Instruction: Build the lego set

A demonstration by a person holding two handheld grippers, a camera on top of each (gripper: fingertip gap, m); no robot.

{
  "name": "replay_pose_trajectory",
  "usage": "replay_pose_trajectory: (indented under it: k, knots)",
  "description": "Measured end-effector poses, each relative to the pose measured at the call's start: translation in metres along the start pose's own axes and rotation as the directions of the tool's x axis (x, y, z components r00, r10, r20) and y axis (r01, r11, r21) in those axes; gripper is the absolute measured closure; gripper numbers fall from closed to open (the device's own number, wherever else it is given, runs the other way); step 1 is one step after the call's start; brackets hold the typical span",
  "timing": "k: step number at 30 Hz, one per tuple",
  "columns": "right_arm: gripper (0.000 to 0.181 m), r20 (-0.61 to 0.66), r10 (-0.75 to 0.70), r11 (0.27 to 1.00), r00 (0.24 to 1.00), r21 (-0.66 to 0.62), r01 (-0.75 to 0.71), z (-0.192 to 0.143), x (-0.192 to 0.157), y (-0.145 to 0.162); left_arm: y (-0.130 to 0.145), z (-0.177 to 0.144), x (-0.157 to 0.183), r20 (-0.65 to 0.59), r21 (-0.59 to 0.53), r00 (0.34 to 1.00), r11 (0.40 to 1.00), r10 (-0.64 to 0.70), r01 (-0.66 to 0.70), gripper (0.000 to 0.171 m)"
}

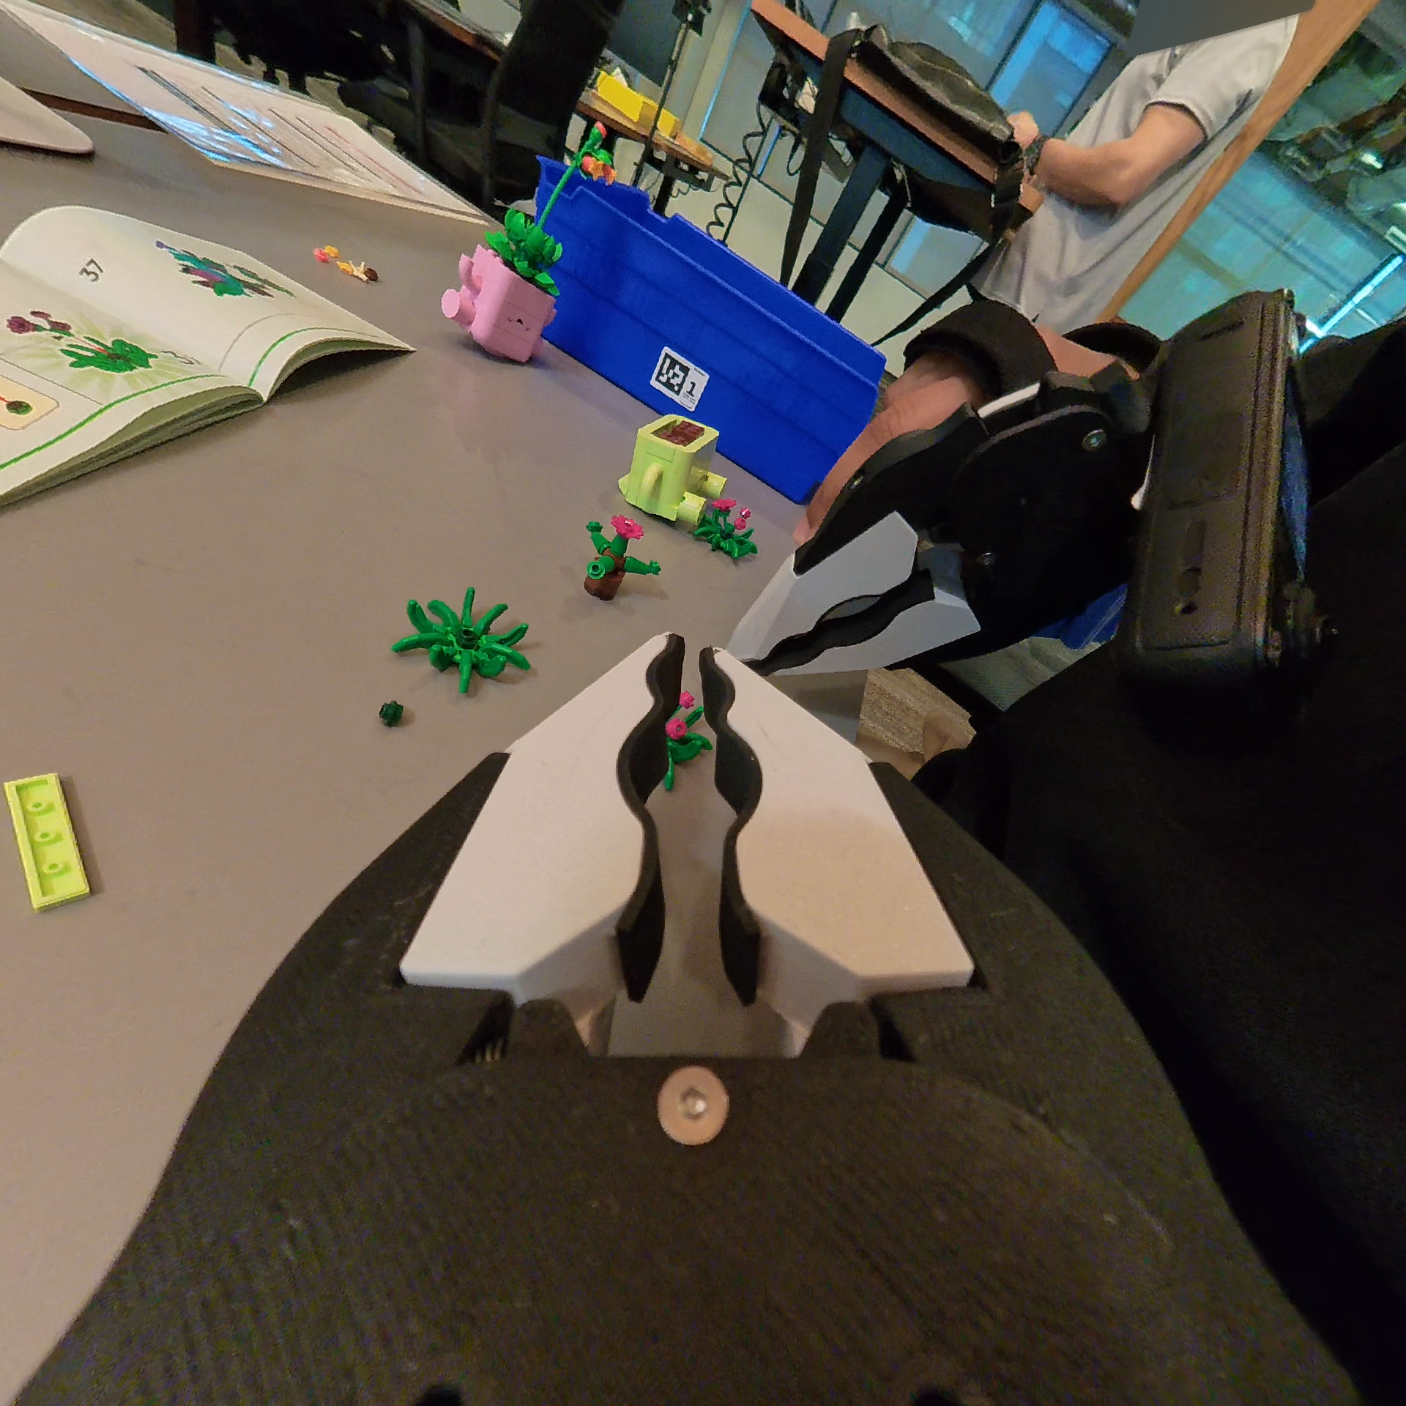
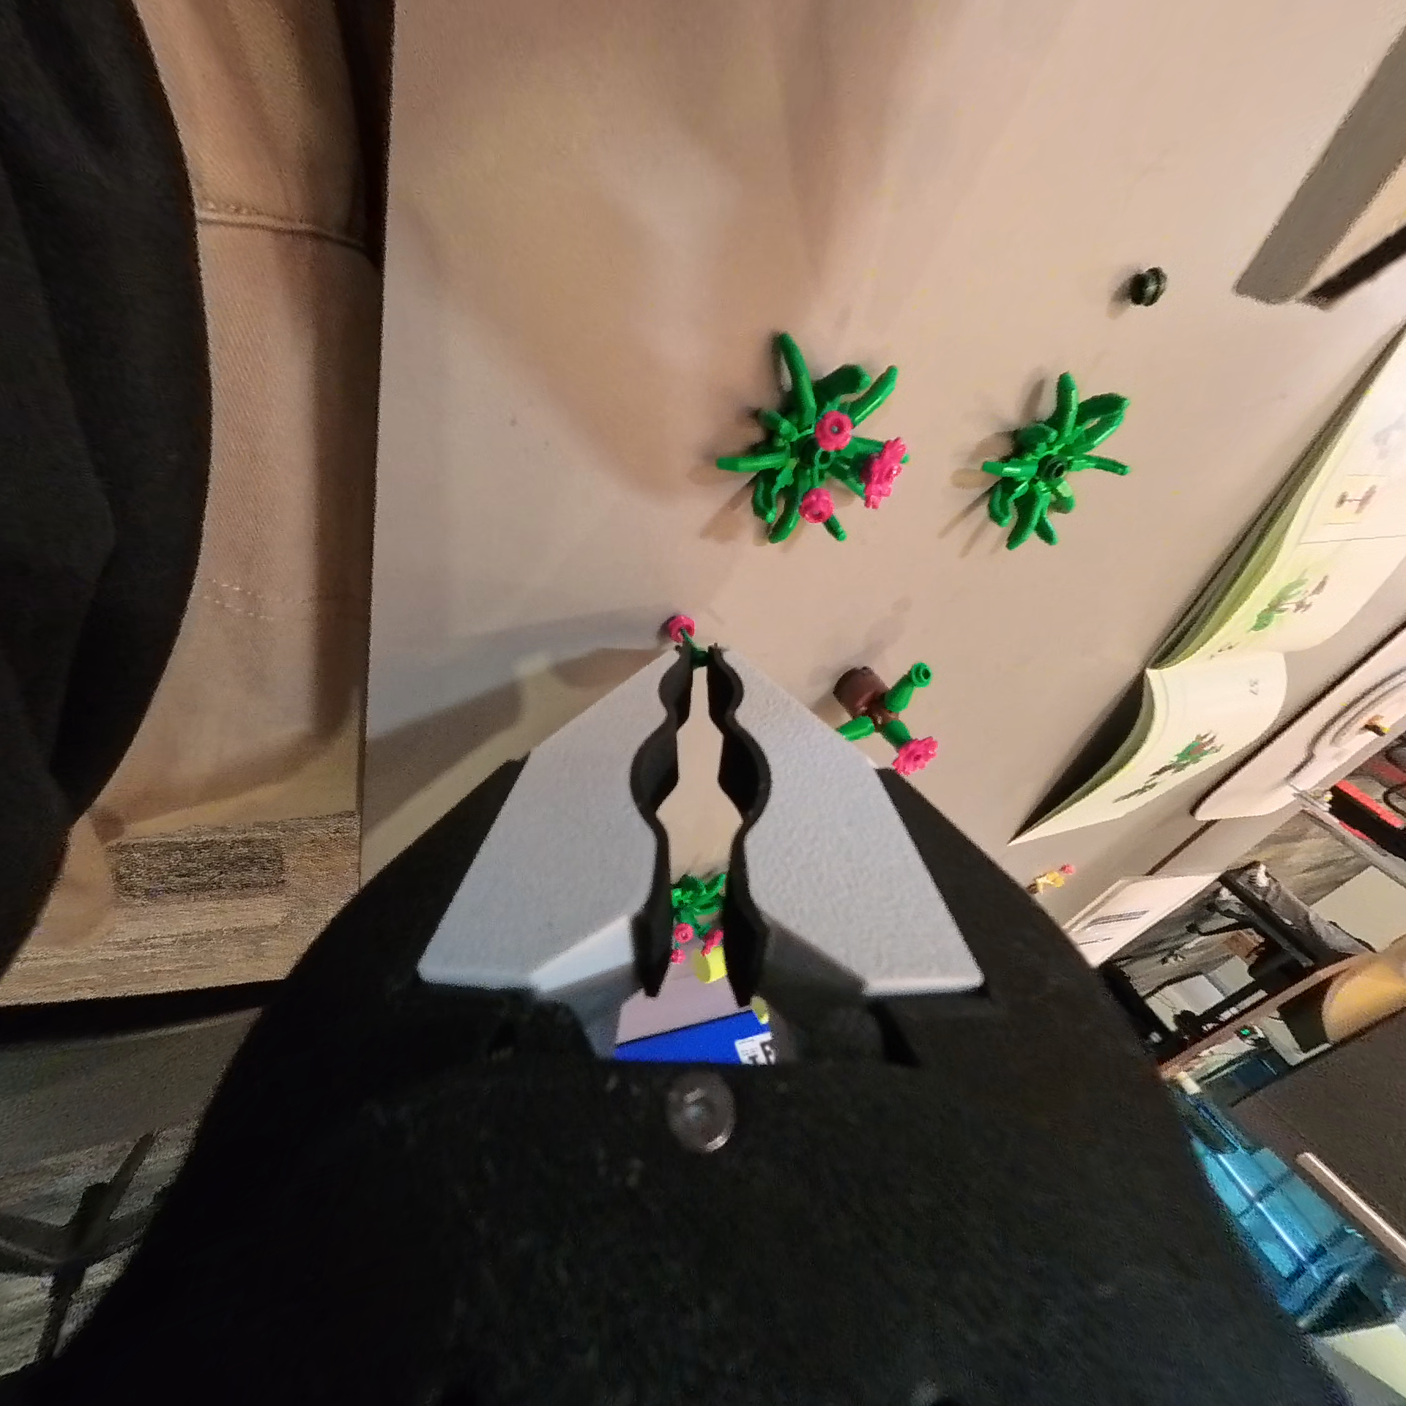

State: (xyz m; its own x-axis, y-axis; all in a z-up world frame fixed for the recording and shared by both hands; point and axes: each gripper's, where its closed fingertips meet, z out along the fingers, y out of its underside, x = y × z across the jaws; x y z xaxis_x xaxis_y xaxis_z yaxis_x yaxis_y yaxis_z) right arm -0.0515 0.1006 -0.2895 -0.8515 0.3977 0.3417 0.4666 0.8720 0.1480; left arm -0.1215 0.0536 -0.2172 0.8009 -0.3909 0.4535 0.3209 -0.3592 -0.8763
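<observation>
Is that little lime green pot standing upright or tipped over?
Tipped over. The lime green pot lies on its side on the grey table, its brown-filled top facing sideways, next to the blue bin.

Table: the flat grey table top [image 1: 228, 548] holds all the toy pieces.
Book: the open paper instruction book [image 1: 152, 335] lies at 10 o'clock on the table.
Bin: the long blue plastic bin [image 1: 730, 335] stands at 1 o'clock, at the far edge.
Pink pot: the pink brick pot with a leafy plant [image 1: 506, 308] sits just left of the bin, touching or nearly so.
Yellow-green pot: the yellow-green brick pot [image 1: 673, 464] sits just in front of the bin.
Small cactus: the little brown-and-green cactus piece [image 1: 616, 559] is at 7 o'clock from that pot.
Leaf bunch: the green spiky leaf bunch [image 1: 462, 639] lies at 8 o'clock from the cactus.
Tiny stud: the small dark green round stud [image 1: 391, 712] sits near the leaf bunch, at its 7 o'clock.
Flat plate: the lime flat plate with holes [image 1: 46, 841] lies far off at 9 o'clock.
</observation>
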Motion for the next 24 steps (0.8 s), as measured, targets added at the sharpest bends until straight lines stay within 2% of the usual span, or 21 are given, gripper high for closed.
replay_pose_trajectory:
  k: [18, 22, 24]
  knots:
    - [0.18, -0.015, -0.006, 1.0, 1.0, 0.015, 0.006, 0.001, 0.001, -0.001, 0.0, 0.0, 0.0, -0.002, 0.002, 1.0, 1.0, -0.006, 0.006, 0.169]
    - [0.179, -0.065, 0.081, 0.995, 0.995, 0.066, -0.077, -0.002, 0.013, 0.007, -0.001, -0.001, 0.0, -0.004, 0.009, 1.0, 1.0, -0.005, 0.006, 0.168]
    - [0.179, -0.06, 0.202, 0.967, 0.978, 0.17, -0.19, -0.01, 0.024, 0.005, -0.002, -0.001, 0.0, -0.006, 0.014, 1.0, 1.0, -0.003, 0.003, 0.166]
